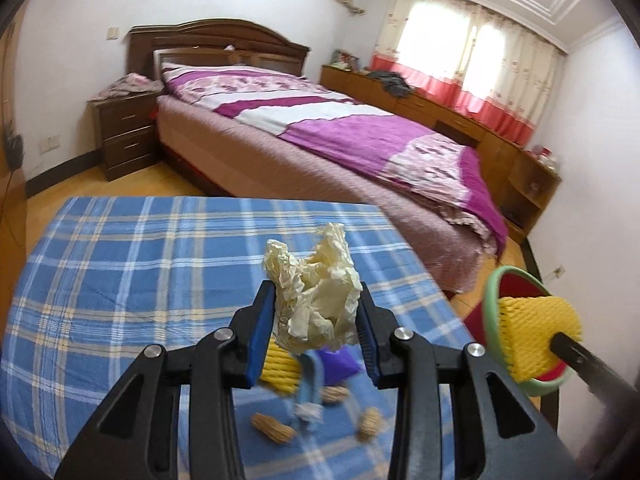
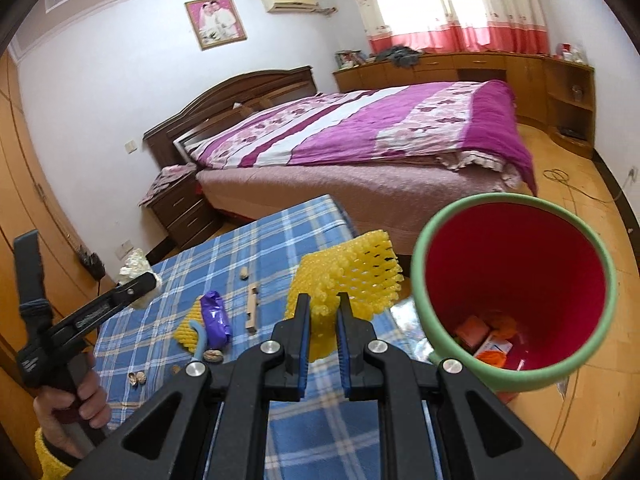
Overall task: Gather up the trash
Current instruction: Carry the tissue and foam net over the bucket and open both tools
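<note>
My left gripper is shut on a crumpled cream paper ball, held above the blue plaid table. My right gripper is shut on a yellow foam net, lifted beside the rim of a red bin with a green rim. In the left wrist view, the same net and bin show at the right. Still lying on the table are another yellow foam net, a purple wrapper, a wooden piece and peanut shells.
The bin holds orange and white scraps at its bottom. A bed with a purple quilt stands beyond the table, a dark nightstand beside it. A person's hand in a yellow sleeve grips the left tool.
</note>
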Demonstrator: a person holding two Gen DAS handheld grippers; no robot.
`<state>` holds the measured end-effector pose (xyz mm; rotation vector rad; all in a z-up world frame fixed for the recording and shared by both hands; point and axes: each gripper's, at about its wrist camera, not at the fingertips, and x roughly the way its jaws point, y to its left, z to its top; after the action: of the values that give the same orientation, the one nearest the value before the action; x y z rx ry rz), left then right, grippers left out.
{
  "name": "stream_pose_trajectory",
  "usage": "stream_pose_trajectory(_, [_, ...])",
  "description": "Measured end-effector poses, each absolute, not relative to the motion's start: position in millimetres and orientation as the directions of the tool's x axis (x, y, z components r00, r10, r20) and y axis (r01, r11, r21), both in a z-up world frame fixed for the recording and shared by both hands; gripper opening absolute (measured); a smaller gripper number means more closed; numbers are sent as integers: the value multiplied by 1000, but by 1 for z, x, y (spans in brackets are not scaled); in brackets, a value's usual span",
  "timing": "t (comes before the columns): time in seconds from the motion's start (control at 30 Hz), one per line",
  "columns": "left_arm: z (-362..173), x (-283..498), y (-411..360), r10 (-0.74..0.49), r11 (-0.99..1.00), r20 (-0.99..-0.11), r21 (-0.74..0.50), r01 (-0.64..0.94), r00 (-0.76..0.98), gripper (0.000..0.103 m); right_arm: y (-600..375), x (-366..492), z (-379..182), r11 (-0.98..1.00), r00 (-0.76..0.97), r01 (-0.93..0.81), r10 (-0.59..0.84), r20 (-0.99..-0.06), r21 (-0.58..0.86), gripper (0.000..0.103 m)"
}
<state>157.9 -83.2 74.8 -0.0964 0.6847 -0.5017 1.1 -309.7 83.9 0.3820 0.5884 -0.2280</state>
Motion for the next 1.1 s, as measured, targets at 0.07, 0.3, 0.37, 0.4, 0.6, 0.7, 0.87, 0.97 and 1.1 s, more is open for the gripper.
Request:
stream_pose_trajectory(0.07, [80, 150, -89, -496, 864, -580, -254, 435, 647, 39, -315, -7, 85, 901, 815, 323, -109, -569, 290, 14])
stream_pose_trajectory(0.3, [86, 123, -113, -543, 830, -586, -266, 491, 602, 39, -328, -34, 93, 884, 836, 338, -124, -534, 323, 14])
stream_pose_trajectory(0.37, [87, 117, -118, -552, 822, -590, -270, 501, 589, 39, -333, -42, 94, 879, 841, 343, -130, -526, 331, 14])
stream_pose_trajectory(0.4, [87, 115, -122, -559, 817, -593, -274, 508, 580, 39, -335, -45, 95, 876, 842, 347, -134, -522, 334, 14])
stream_pose_trajectory(0.6, [89, 98, -146, -572, 799, -605, -259, 542, 554, 39, -350, -65, 98, 862, 853, 371, -169, -495, 346, 14])
stream_pose_trajectory(0.7, [90, 90, -159, -574, 792, -611, -246, 559, 545, 39, -356, -72, 100, 857, 855, 381, -183, -485, 348, 14])
stream_pose_trajectory(0.87, [90, 82, -181, -590, 770, -623, -242, 591, 514, 39, -373, -81, 99, 835, 864, 395, -195, -465, 383, 14])
stream_pose_trajectory(0.97, [89, 77, -196, -606, 748, -628, -242, 617, 488, 39, -384, -87, 96, 821, 866, 403, -200, -458, 403, 14])
stream_pose_trajectory(1.1, [89, 74, -216, -613, 731, -639, -234, 642, 465, 39, -399, -93, 90, 803, 864, 420, -211, -457, 423, 14])
